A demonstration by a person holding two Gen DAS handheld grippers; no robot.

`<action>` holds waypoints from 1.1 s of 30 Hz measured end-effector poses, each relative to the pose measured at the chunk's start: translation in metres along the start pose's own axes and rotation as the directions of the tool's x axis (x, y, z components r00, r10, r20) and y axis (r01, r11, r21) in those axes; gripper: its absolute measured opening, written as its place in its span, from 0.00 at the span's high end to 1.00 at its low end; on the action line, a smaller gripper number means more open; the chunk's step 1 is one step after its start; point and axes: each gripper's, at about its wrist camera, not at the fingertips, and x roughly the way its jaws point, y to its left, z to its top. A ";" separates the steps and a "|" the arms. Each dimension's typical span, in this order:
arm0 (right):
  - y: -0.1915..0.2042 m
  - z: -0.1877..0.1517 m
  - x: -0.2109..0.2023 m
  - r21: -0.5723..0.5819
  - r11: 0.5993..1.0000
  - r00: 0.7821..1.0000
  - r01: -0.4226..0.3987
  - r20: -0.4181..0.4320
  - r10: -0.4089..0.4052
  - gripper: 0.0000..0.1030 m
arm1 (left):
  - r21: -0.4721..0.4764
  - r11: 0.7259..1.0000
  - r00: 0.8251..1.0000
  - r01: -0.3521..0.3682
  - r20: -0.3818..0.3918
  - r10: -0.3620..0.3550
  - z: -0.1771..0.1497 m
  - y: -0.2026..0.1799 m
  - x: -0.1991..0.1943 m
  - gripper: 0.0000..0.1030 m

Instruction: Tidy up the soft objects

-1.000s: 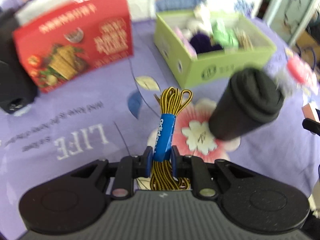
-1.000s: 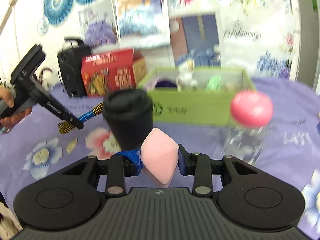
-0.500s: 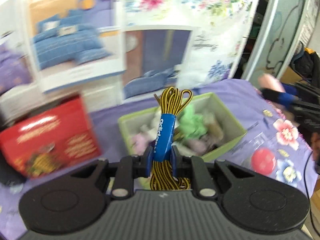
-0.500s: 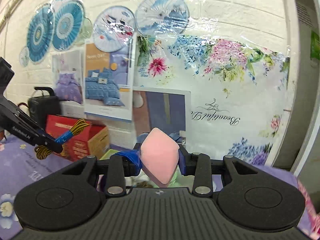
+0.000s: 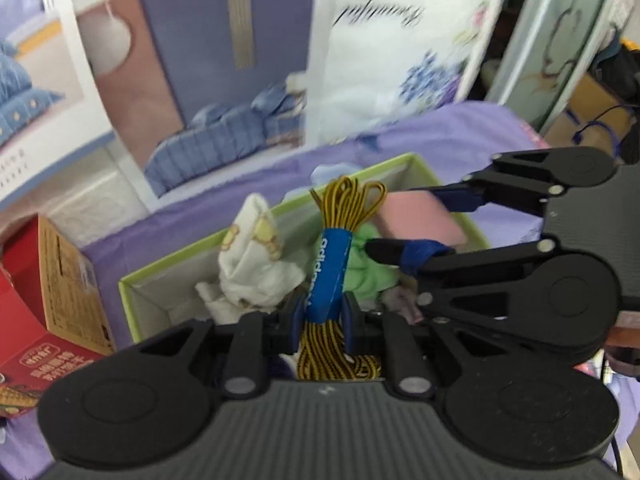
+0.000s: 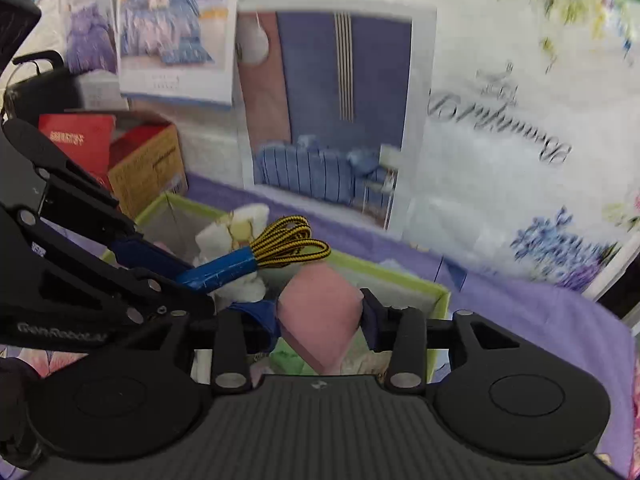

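Your left gripper hangs over the green box with the bundle of yellow-and-black laces between its jaws; the jaws have just been easing apart, yet the pads still sit against the bundle's blue paper sleeve. Your right gripper comes in from the other side with the pink sponge between its jaws, which have also just been widening while both pads still touch the sponge. Both loads sit above the box's open top, close together. Inside the box lie a white cloth with yellow print and a pale green soft piece. A red carton stands to the box's left on the purple cloth
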 end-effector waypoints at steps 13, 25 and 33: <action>-0.006 0.000 -0.004 0.015 0.999 0.998 0.047 0.029 -0.048 0.56 | -0.033 0.998 0.998 -0.045 0.040 0.047 -0.006 0.010 -0.012 0.51; 0.004 -0.005 -0.104 0.032 0.997 0.986 0.067 0.148 -0.071 0.44 | 0.027 0.991 0.973 -0.127 0.196 0.120 -0.047 -0.048 -0.121 0.42; 0.033 -0.023 -0.201 0.046 0.996 0.951 0.077 0.297 -0.087 0.41 | 0.016 0.980 0.915 -0.197 0.363 0.177 -0.095 -0.100 -0.215 0.37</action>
